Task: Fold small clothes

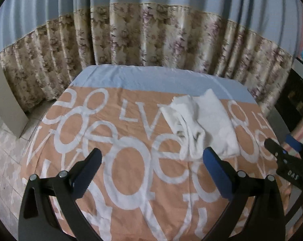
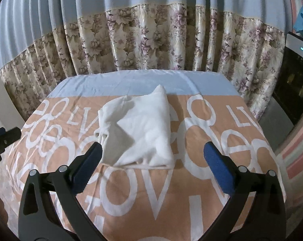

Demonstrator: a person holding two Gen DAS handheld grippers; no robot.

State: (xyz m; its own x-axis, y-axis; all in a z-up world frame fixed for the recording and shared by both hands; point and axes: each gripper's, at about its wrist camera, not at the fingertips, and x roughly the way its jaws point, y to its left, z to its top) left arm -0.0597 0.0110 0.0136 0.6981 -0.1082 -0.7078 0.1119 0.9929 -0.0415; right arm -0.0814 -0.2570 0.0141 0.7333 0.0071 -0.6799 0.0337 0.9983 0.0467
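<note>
The white garment point(image 2: 139, 128) is seen lying folded on the orange lettered cloth point(image 2: 171, 190), its long axis running from the curtain point(image 2: 151, 40) toward the claws. It lies straight ahead of the right claw point(image 2: 152, 160) and off to the right of the left claw point(image 1: 151, 166). Both claws are spread wide and nothing is held.

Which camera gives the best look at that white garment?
The right wrist view: the garment lies centred and large. The left wrist view shows it off to the right, smaller and blurrier.
</note>
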